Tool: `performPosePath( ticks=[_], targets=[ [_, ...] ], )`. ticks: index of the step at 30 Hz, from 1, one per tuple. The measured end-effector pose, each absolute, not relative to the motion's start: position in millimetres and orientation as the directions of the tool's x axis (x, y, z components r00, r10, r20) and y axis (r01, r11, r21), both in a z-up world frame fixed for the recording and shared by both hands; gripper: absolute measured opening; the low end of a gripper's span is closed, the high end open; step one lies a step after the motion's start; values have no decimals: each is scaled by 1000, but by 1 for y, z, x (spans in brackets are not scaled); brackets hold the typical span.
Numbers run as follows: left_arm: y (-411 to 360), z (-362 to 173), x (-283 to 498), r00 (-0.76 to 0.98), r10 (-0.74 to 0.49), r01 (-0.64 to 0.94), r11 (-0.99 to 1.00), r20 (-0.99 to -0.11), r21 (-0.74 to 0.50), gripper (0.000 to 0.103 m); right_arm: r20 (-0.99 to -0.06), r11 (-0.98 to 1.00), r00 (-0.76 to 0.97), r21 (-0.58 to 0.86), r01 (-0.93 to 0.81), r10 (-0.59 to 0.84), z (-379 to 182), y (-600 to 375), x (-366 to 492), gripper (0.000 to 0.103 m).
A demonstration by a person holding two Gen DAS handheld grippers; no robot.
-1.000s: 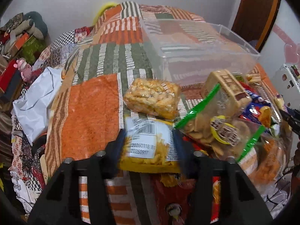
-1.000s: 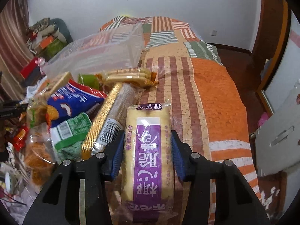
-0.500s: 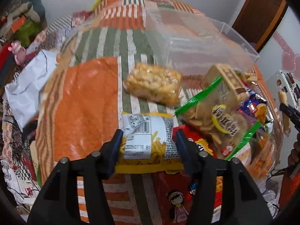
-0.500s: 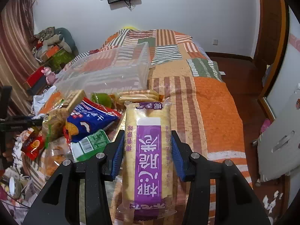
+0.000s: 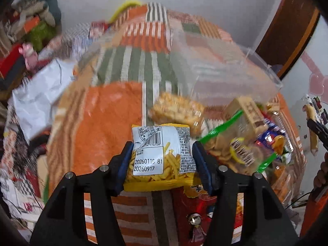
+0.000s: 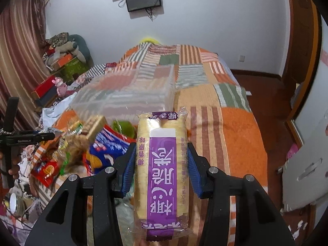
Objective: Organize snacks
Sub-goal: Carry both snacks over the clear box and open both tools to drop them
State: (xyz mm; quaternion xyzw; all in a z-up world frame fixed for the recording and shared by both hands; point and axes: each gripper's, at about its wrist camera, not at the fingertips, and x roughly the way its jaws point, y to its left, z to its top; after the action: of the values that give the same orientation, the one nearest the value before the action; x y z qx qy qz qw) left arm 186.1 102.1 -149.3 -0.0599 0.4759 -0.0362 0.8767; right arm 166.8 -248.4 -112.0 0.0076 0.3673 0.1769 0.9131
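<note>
My left gripper (image 5: pixel 162 157) is shut on a yellow bag of fry-shaped snacks (image 5: pixel 160 153) and holds it above the patchwork bed. My right gripper (image 6: pixel 162 162) is shut on a long purple-labelled wafer pack (image 6: pixel 162 164), lifted above the bed. A clear plastic bin (image 5: pixel 221 69) stands on the bed beyond both grippers; it also shows in the right wrist view (image 6: pixel 131 94). A pile of snack bags (image 5: pixel 246 139) lies in front of the bin, seen in the right wrist view at left (image 6: pixel 86 143).
A clear pack of golden crackers (image 5: pixel 178 112) lies just ahead of the left gripper. A red snack bag (image 5: pixel 205 209) lies below it. White plastic (image 5: pixel 37 100) and clutter sit off the bed's left side. A white cabinet (image 6: pixel 305 170) stands at right.
Both grippers have risen with their packs. The left gripper lifted the fry bag off the bed; the right view now looks from higher up, showing the bin and wall screen.
</note>
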Motion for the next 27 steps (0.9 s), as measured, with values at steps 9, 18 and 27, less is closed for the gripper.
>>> performPosePath(
  ticks=[9, 18, 27],
  targets=[
    [78, -91, 186, 667, -140, 68, 989, -731, -127, 58, -610, 917, 698, 132, -378, 375, -90, -223, 189, 43],
    [50, -82, 228, 687, -163, 108, 987, -708, -123, 58, -610, 905, 688, 128, -405, 394, -89, -205, 219, 43],
    [36, -94, 268, 659, -167, 124, 986, -733, -114, 58, -641, 899, 657, 124, -421, 396, -96, -186, 248, 43]
  ],
)
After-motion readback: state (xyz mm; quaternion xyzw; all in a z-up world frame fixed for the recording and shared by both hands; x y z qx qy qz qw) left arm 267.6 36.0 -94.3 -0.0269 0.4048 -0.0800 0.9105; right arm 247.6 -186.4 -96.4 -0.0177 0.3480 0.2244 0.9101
